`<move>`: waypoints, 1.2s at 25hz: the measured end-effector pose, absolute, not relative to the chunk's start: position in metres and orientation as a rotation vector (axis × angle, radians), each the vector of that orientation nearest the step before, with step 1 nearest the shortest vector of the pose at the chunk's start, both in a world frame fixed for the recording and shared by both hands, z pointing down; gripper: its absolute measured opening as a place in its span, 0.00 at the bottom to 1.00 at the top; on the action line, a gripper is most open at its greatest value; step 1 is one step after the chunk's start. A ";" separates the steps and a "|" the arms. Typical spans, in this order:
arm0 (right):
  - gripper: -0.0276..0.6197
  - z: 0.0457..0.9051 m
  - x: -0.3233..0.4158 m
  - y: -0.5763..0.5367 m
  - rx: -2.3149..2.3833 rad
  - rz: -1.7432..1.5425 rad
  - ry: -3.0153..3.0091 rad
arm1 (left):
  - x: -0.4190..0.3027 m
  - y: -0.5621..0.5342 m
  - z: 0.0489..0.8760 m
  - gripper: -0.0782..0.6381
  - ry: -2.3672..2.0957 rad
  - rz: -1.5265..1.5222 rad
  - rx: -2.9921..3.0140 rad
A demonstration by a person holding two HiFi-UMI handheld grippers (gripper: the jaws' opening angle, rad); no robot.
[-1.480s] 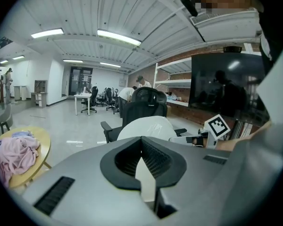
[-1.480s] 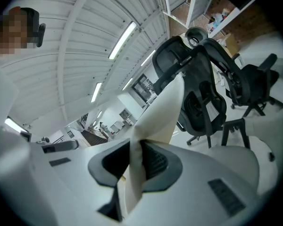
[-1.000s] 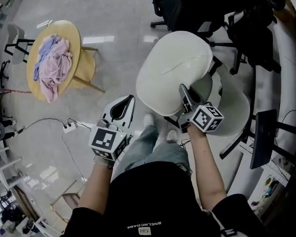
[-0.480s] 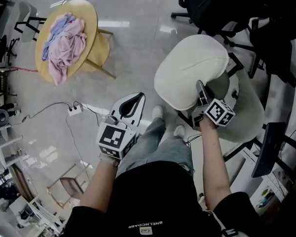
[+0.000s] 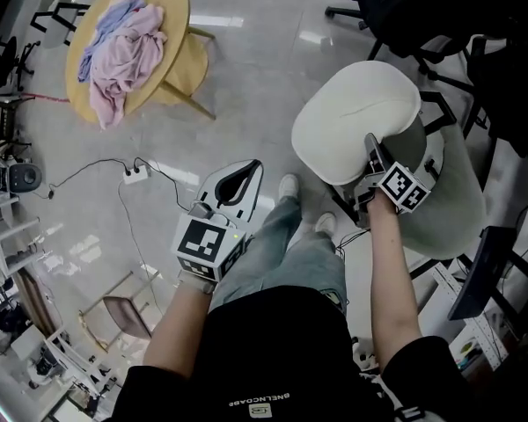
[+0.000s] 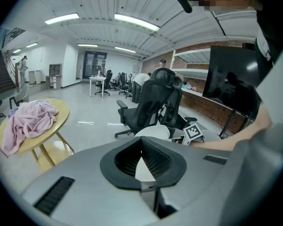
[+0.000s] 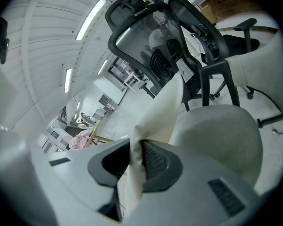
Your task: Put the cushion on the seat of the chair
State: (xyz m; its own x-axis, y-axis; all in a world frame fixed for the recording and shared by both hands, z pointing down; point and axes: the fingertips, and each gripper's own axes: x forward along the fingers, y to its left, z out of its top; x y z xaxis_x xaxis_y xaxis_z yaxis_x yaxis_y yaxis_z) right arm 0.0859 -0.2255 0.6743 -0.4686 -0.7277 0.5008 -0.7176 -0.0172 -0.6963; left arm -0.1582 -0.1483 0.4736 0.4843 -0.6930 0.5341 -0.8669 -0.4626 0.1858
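1. The cushion (image 5: 356, 117) hid much of the chair seat (image 5: 458, 209); whether the 2 touched could not be told
2. The right gripper (image 5: 370, 143) pinched the cushion's edge; the left gripper (image 5: 255, 165) was closed and empty
3. Glossy floor (image 5: 246, 77); a round table (image 5: 178, 7) bore clothes (image 5: 114, 51)
4. Upside-down print on the black shirt (image 5: 264, 350) was barely legible
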 end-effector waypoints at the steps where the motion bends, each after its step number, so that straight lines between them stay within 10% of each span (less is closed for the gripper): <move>1: 0.14 0.680 0.085 -0.225 -1.619 -1.552 2.197 | -0.161 -0.147 0.476 0.12 -1.295 0.539 2.292; 30: 0.15 0.779 0.172 -0.186 -1.841 -1.748 2.015 | -0.132 -0.126 0.522 0.12 -1.176 0.627 2.255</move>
